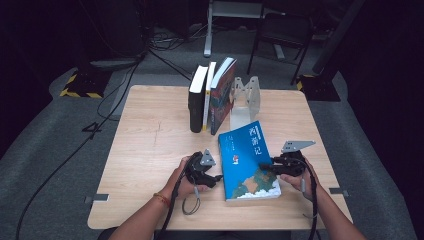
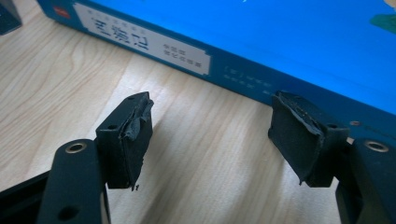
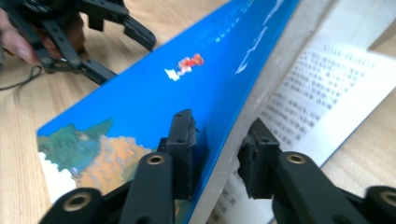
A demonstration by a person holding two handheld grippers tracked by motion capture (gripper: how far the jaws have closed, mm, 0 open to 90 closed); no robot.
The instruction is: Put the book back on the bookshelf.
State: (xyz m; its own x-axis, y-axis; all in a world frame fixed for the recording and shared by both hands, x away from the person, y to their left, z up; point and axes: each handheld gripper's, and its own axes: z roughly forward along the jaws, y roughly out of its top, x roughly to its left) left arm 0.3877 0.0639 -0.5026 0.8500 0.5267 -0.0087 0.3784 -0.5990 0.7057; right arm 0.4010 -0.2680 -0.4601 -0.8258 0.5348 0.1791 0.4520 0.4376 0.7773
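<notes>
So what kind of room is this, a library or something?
More likely a recording studio or lab than a library: one wooden table stands on grey carpet amid black surroundings, cables trail across the floor, and hazard-striped stand bases sit behind it. Only a few books are here.

Counting 4 books total: 3 standing upright [image 1: 209, 97] at the far edge, 1 blue book [image 1: 248, 162] lying near. Also showing 1 metal bookend [image 1: 245, 97], 1 wooden table [image 1: 150, 135], 2 grippers: left gripper [image 1: 212, 178] & right gripper [image 1: 267, 167]. Seeing 1 chair [image 1: 282, 35] behind.
</notes>
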